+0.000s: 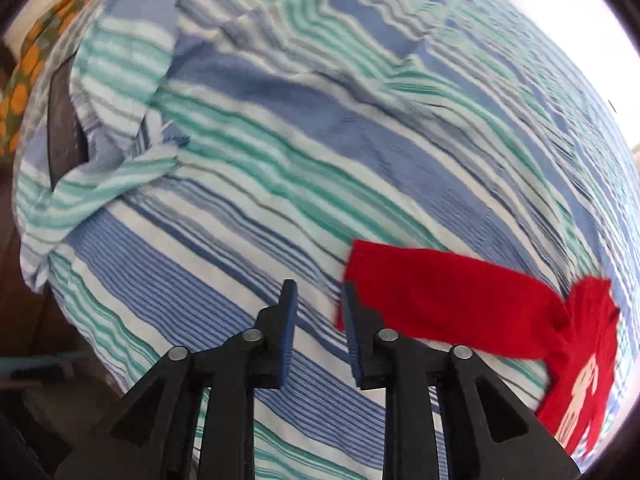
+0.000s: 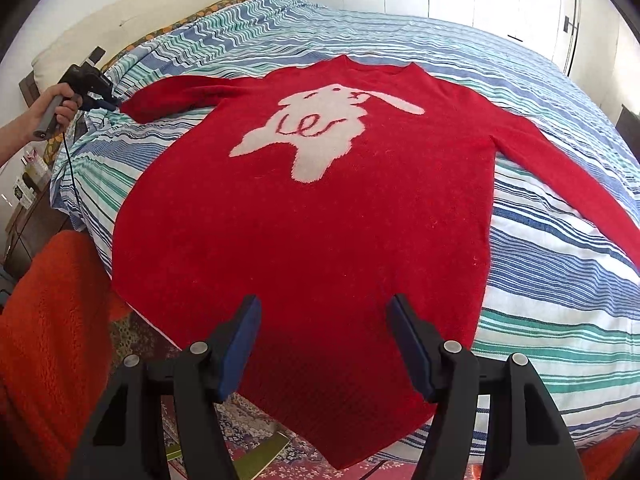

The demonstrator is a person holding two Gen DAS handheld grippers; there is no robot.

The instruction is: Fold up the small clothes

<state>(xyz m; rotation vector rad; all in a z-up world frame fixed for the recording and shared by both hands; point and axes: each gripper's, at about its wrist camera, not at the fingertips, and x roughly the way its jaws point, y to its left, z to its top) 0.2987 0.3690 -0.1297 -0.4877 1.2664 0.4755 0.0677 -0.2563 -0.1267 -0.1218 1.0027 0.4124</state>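
A: Left wrist view. Report the gripper state.

B: The left gripper sits at the lower centre of the frame, pointing down at the striped bedspread. Its jaws stand partly open with a narrow gap. Only bedspread shows in that gap; nothing is held.

A: Position of the garment?

B: The cuff end of the sweater's sleeve lies at the lower right, just beside the right-hand finger, its edge passing behind that finger. Whether they touch cannot be told; the frame is blurred. The sleeve runs right to the sweater's body at the frame edge.

A: Right wrist view.

B: The right gripper occupies the lower centre. Its jaws stand wide apart above the hem of the red sweater, gripping nothing.

A: Layout of the sweater?

B: It lies flat, front up, on the bedspread, collar toward the top of the frame, hem nearest the camera and hanging over the bed edge. A white animal figure marks the chest. One sleeve extends to the upper left, the other to the right edge.

A: Anything at the upper left?

B: A hand holds the left gripper at the tip of that sleeve.
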